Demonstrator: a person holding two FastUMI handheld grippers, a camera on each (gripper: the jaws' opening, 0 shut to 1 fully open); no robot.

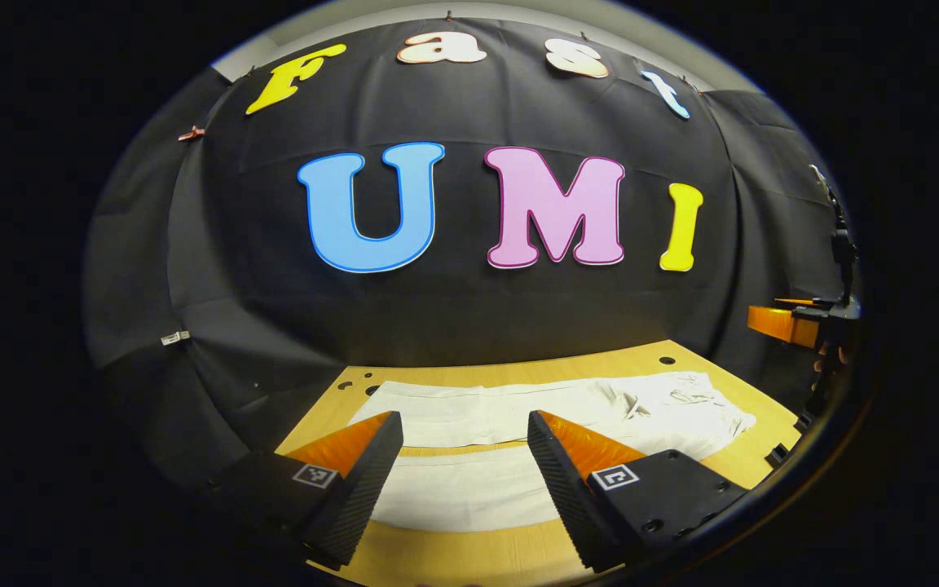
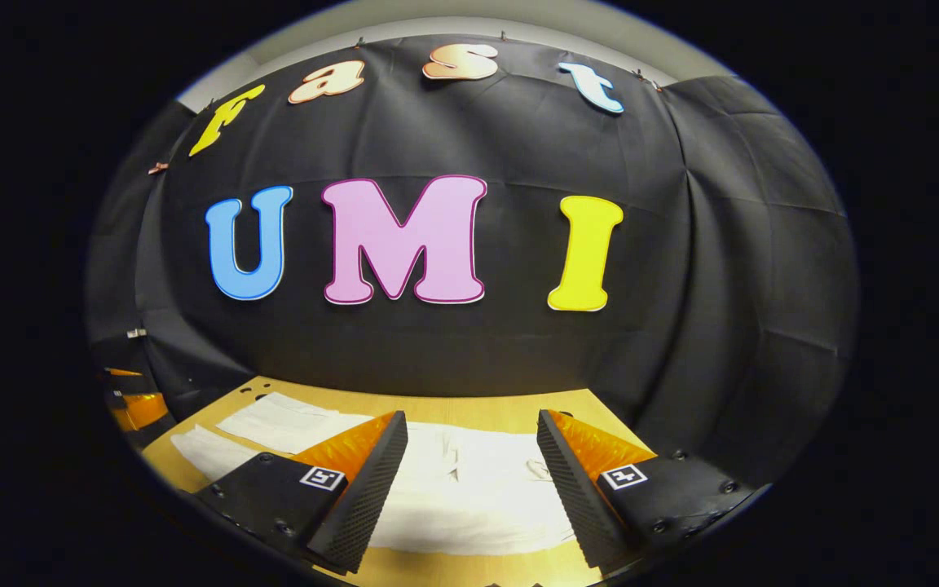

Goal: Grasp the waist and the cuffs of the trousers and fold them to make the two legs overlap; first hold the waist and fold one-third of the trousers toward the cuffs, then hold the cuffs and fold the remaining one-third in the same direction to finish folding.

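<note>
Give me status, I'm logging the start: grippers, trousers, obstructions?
Left gripper open, above the legs. Right gripper open, above the waist end. Trousers flat on table, legs apart, unfolded. Nothing in the way.

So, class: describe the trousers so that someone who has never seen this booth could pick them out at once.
Start at the wooden table in front of the black cloth wall. Spread flat across it lie the white trousers, legs side by side with a strip of bare wood between them. They are the one pale, soft thing there, wrinkled at the waist end.
</note>
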